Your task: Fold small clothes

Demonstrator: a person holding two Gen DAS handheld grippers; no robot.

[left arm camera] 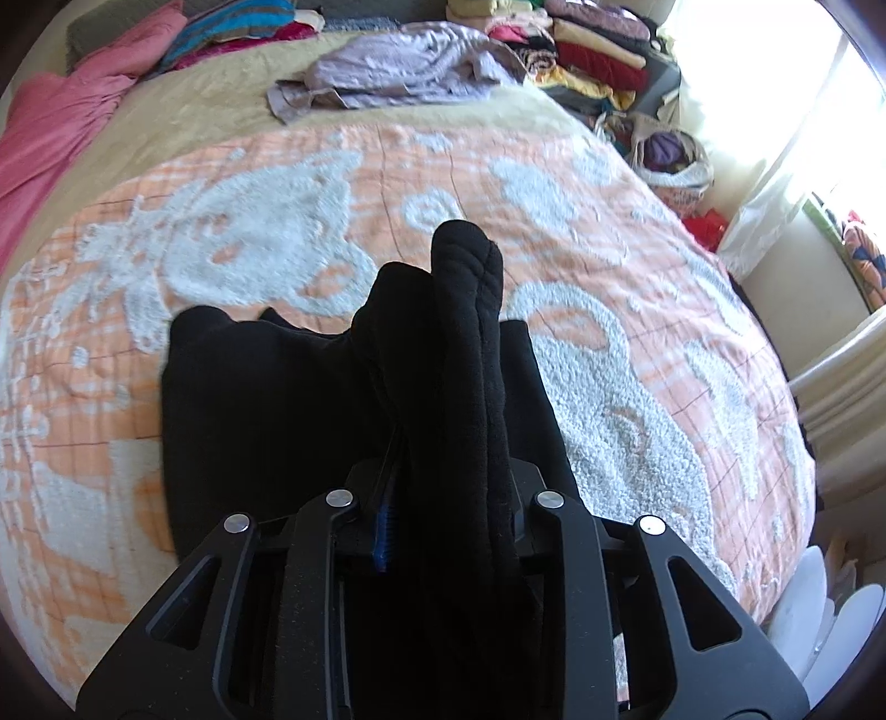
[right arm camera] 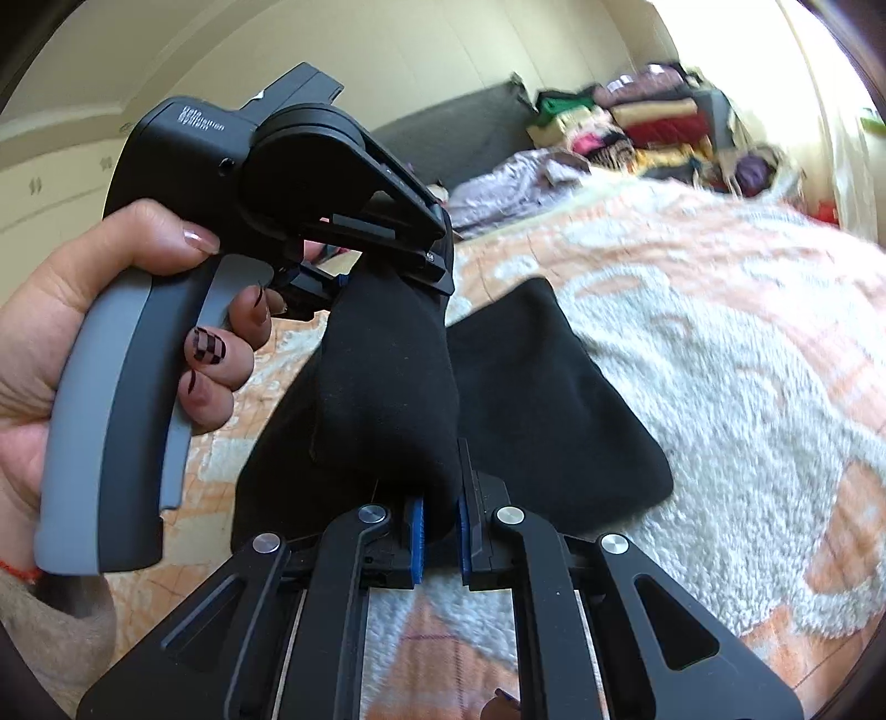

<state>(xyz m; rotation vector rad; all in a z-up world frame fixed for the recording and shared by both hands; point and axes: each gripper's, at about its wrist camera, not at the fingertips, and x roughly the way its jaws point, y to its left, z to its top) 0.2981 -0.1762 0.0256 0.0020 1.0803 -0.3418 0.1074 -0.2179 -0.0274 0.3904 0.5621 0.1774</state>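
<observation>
Item: black garment (right arm camera: 498, 387), small, soft knit, part lifted and part lying on the orange-and-white bedspread (right arm camera: 747, 332), toward its near edge.

Left gripper (left arm camera: 443, 531): jaws narrow and closed on a bunched fold of the garment, which stood up between them in the left wrist view. Right gripper (right arm camera: 440, 540): jaws narrow, blue pads (right arm camera: 416, 545) pressed on another fold of the same cloth.

Step in hand, as judged: carrying a lifted edge over the rest of the cloth to make a fold.

Handling advice: both grips ought to travel together and level, so the edge stayed straight. The cloth should be lowered until it lay flat before either pair of jaws let go. Bunched cloth in the left jaws risked a lumpy crease, so a light pull apart would help.

Left wrist view alone showed: the garment's flat part spreading toward the bedspread's left edge; a lilac garment (left arm camera: 404, 72) at the far edge; stacked folded clothes (left arm camera: 598, 50) beyond the far right corner; a basket (left arm camera: 673, 160) beside the bed.

Right wrist view alone showed: a person's left hand (right arm camera: 83, 332) around the left gripper's grey handle, and the cloth hanging taut between the two grippers.
</observation>
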